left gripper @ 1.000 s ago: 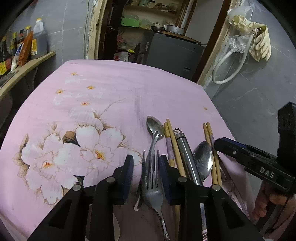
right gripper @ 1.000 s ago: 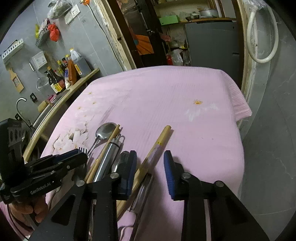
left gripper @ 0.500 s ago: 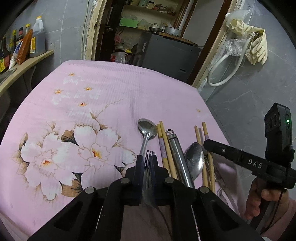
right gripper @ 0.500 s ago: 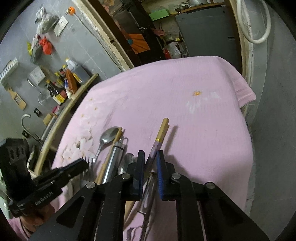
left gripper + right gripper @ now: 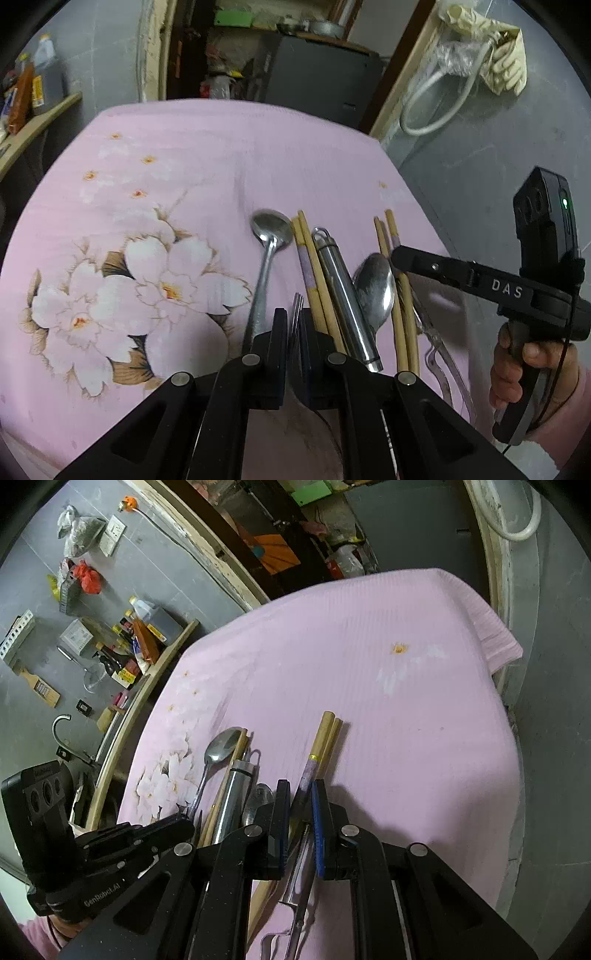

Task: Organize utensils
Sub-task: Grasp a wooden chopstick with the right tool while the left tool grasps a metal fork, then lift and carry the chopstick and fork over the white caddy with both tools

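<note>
We see a pink floral cloth (image 5: pixel 192 173), bottles (image 5: pixel 142 637) on a shelf (image 5: pixel 173 650), a hose (image 5: pixel 436 107), and gloves (image 5: pixel 506 62) hanging.

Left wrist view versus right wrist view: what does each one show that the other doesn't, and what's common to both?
Only the left wrist view shows the left tongs shut on the fork, plus the rubber gloves hanging on the wall.

Only the right wrist view shows the right tongs shut on the chopsticks, plus the faucet and wall socket.

Both show the pink floral cloth, the spoon and the steel handle.
</note>
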A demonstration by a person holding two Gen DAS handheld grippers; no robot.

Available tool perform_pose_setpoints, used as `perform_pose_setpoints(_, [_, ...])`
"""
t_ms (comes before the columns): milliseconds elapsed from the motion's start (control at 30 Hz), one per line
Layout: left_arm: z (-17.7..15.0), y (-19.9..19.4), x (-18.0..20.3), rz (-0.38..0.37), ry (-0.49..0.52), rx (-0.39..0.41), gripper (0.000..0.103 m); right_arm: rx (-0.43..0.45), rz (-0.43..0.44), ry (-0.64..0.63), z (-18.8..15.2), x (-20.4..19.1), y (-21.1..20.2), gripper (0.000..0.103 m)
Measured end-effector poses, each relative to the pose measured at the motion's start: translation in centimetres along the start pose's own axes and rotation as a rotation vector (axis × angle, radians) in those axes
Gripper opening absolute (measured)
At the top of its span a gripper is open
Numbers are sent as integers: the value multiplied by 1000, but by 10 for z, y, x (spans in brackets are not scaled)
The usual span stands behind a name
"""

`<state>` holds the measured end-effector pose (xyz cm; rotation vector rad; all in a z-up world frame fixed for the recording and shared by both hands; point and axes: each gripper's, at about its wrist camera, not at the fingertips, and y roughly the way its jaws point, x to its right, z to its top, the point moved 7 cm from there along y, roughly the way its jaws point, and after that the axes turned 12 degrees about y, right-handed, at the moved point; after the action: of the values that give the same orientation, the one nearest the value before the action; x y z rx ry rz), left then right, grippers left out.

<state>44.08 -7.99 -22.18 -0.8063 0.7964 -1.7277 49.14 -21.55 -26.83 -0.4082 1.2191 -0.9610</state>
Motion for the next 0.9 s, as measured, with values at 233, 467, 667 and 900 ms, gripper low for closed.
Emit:
perform_pose_setpoints(233, [2,-1,5,46,26,-24,3,9,20,13,-3,-2,-7,9])
perform_pose_setpoints(467, [5,-28,7,136,51,31,3,112,14,-58,-2,-23,-48,8])
perform_pose_setpoints(667, [9,-62,14,187,96,116,3,264,-63,-165,-9,-50,-95,8])
perform_pose_setpoints(900, [6,-104,27,204,144,225,3,513,-179,-245,-37,-88,-162,7])
